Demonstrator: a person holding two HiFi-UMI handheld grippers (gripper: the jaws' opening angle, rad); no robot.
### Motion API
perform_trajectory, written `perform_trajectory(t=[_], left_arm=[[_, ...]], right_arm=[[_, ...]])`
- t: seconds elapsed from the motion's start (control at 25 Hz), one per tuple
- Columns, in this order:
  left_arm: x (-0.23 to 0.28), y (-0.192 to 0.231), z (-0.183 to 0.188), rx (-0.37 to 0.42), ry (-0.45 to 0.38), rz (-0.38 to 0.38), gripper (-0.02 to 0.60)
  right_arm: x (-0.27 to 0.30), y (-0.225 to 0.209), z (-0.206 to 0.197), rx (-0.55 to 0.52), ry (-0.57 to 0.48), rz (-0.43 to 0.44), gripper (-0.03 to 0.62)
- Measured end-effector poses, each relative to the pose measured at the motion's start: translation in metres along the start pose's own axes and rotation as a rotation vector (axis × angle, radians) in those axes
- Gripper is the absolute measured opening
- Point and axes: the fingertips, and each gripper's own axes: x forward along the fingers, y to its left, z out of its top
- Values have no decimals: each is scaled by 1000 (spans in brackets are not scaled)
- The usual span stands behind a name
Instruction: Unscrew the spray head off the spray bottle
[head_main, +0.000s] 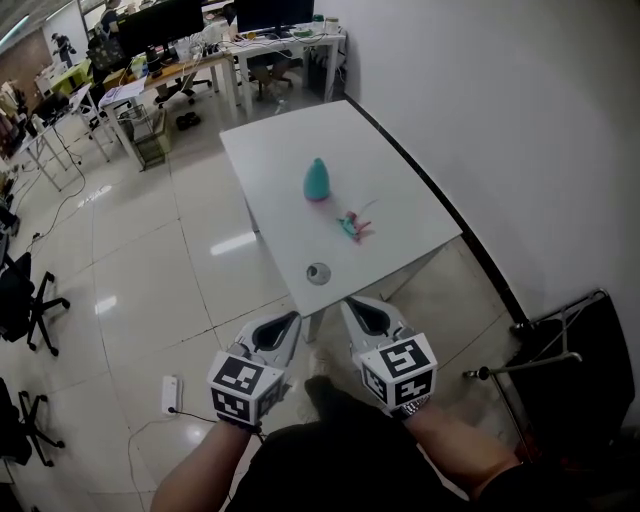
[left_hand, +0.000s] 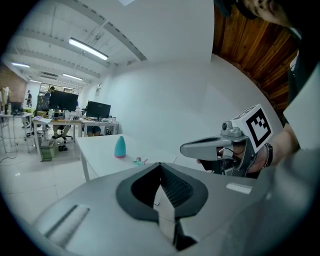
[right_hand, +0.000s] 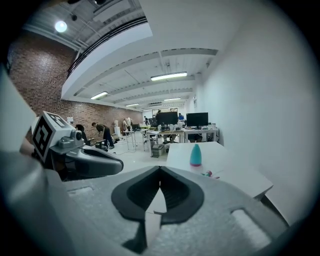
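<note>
A teal cone-shaped bottle (head_main: 316, 180) with a pink base stands upright in the middle of the white table (head_main: 270, 150). A small teal and pink spray head (head_main: 352, 226) lies on the table to its near right, apart from it. Both grippers hang short of the table's near corner, side by side. My left gripper (head_main: 289, 320) is shut and empty, and so is my right gripper (head_main: 353, 304). The left gripper view shows the bottle (left_hand: 120, 147) and spray head (left_hand: 139, 161) far ahead beyond its closed jaws. The right gripper view shows the bottle (right_hand: 195, 154) and spray head (right_hand: 207, 174) likewise.
A round grey disc (head_main: 318, 273) sits in the tabletop near its front corner. A white wall (head_main: 500, 120) runs along the table's right side. A black stand (head_main: 560, 360) is on the floor at right, a power strip (head_main: 171, 393) at left. Desks and chairs fill the far room.
</note>
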Motion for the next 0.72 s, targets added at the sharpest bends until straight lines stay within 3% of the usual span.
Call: perform_trajectory(t=[0.32,0.72], left_arm=[[33,31,6,16,54,-14,15],[110,66,7,19,175,-78,17]], right_arm=[[37,-25,0,43,10,-15,-6],[97,-81,-11,141,67,-39,15]])
